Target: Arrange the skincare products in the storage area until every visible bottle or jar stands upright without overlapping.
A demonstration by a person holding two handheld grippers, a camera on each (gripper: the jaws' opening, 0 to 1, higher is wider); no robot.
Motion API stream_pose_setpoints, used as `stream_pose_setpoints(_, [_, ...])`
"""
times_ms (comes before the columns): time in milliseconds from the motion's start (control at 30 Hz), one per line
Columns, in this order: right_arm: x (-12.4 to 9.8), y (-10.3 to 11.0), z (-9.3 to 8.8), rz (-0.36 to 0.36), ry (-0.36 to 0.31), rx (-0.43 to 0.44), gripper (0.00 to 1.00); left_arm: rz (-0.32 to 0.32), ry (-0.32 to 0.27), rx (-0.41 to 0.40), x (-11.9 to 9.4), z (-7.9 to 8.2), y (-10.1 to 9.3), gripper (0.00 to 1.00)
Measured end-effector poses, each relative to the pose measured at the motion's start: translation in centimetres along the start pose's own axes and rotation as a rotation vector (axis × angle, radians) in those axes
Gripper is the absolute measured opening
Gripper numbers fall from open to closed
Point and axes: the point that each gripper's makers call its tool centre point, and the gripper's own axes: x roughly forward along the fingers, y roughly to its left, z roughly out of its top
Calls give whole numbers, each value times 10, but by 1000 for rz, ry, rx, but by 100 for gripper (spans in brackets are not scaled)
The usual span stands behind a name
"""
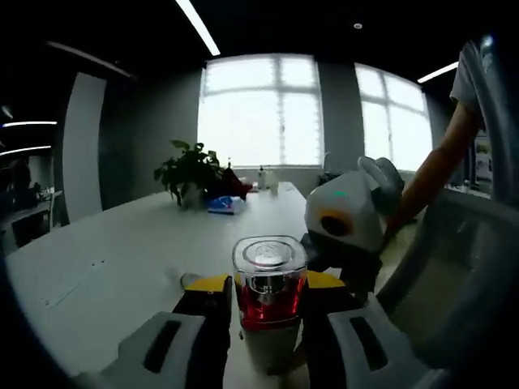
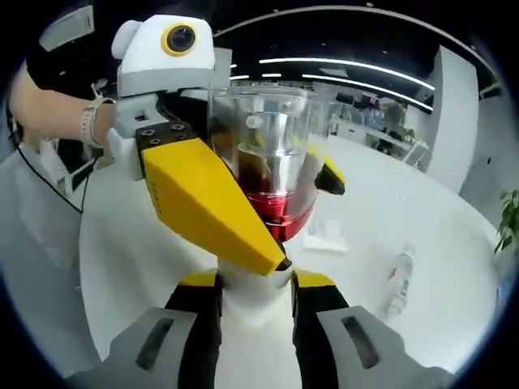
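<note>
Bottle (image 1: 269, 304) sits between both tongs, lifted clear of the white desk (image 1: 105, 259). It has a clear cap with a silvery inner top, a red band below that, and a white lower body; what is inside cannot be seen. In the left gripper view the left tongs (image 1: 268, 312) pinch it from either side at the red band, jaws tight against it, while the right tongs (image 1: 345, 243) come in from the right, just behind it. In the right gripper view the right tongs (image 2: 255, 304) grip the white lower body (image 2: 253, 296), and the left tongs' yellow jaws (image 2: 243, 194) clamp the red part above. Farther off on the desk lie a small white bottle (image 2: 400, 279) on its side and a white packet (image 2: 326, 237). A potted plant (image 1: 190, 174) stands near the window.
</note>
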Motion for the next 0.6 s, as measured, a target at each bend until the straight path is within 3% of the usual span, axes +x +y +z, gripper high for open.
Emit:
stream_pose_setpoints(300, [2,0,0,-25,12,3,32,-43,6,4,3,5,-21,26])
stream_pose_setpoints(600, [3,-1,1,-22,20,-2,33,-70,8,21,3,8,-24,26])
